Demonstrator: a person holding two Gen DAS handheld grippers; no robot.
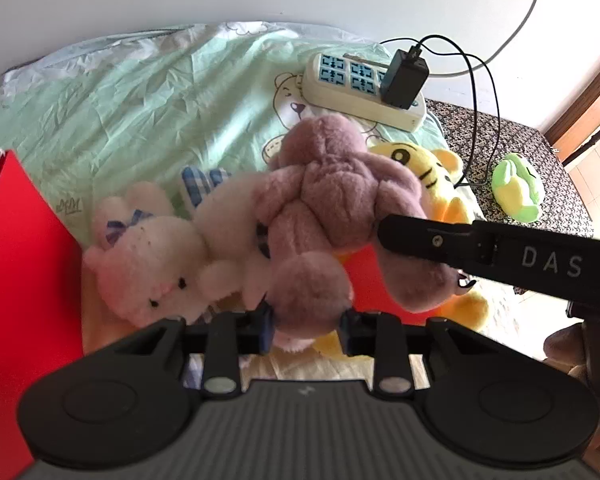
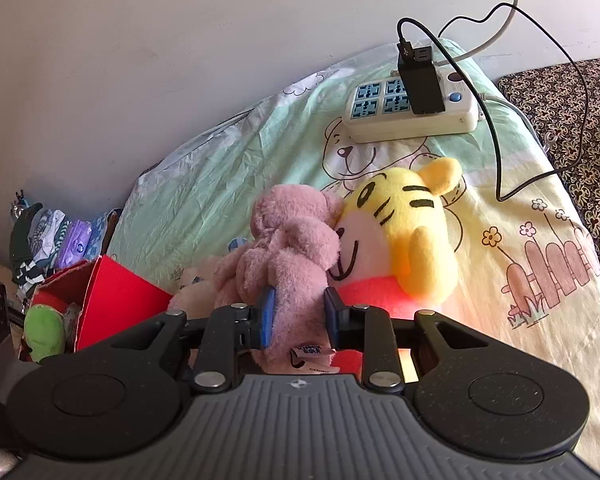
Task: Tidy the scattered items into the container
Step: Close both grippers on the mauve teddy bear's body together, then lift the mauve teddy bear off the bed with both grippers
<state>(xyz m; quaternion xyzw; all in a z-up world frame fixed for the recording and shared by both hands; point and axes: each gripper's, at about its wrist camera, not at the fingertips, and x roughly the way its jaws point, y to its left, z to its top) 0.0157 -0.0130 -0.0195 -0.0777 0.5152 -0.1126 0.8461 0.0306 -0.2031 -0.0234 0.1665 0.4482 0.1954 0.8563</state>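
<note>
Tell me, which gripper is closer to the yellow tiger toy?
Right. The right gripper, clamped on the purple plush, has the yellow tiger toy just beside it; the left gripper grips the same plush, with the tiger beyond it.

Between the left gripper's (image 1: 306, 330) fingers sits a limb of the mauve plush bear (image 1: 340, 196), whose body stretches ahead of them over the bed (image 1: 140, 92); the pale plush bear (image 1: 148, 260) lies just left of the fingers, touching it, with the box (image 1: 24, 240) further left. The right gripper (image 2: 299, 318) holds the same bear between its fingers too, the tiger plush (image 2: 404, 240) lying ahead to their right and pressed against it, the box (image 2: 112, 300) to their left. Far ahead of both fingers, behind the toys, the power strip (image 1: 360, 92) lies on the bed with a charger (image 1: 404, 78) plugged on top, and the green plush (image 1: 518, 188) lies well right of the left fingers.
</note>
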